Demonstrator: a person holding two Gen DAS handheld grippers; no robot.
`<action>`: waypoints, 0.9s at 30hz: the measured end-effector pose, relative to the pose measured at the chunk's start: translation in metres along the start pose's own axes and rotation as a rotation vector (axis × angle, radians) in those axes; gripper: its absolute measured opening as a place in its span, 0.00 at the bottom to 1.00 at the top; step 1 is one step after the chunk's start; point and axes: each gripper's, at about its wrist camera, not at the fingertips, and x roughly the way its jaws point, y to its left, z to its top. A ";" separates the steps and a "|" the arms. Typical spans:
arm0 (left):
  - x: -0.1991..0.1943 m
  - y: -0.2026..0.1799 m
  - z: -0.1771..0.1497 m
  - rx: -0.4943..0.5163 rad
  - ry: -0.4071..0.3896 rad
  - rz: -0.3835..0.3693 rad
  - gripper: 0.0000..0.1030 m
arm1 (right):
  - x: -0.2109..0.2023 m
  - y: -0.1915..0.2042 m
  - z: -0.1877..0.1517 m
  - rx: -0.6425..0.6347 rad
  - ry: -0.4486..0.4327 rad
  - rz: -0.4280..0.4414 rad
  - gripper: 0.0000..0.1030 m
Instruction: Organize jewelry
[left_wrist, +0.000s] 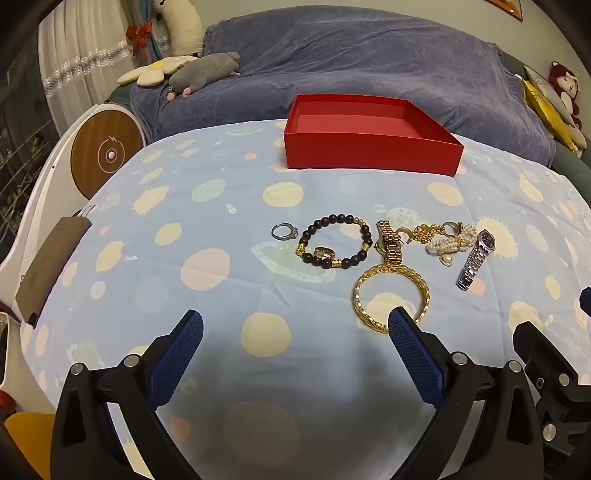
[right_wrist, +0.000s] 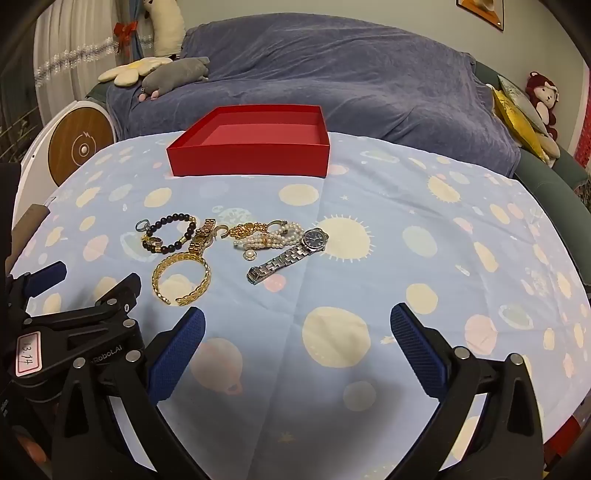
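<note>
Left wrist: gold bangle (left_wrist: 391, 293) lies beyond wide-spread jaws.

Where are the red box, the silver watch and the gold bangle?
red box (right_wrist: 247, 160): right wrist view, front wall.
silver watch (right_wrist: 314, 238): right wrist view, dark dial.
gold bangle (left_wrist: 360, 291): left wrist view, left side of band.
</note>
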 end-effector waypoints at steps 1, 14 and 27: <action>0.000 0.000 0.000 0.001 -0.004 0.002 0.95 | 0.000 0.000 0.000 -0.001 0.001 -0.001 0.95; 0.003 -0.003 -0.006 0.010 -0.003 0.007 0.95 | 0.007 -0.004 -0.001 0.030 0.026 0.021 0.95; 0.003 -0.002 -0.003 0.005 -0.001 0.005 0.95 | 0.007 -0.003 -0.001 0.028 0.023 0.019 0.95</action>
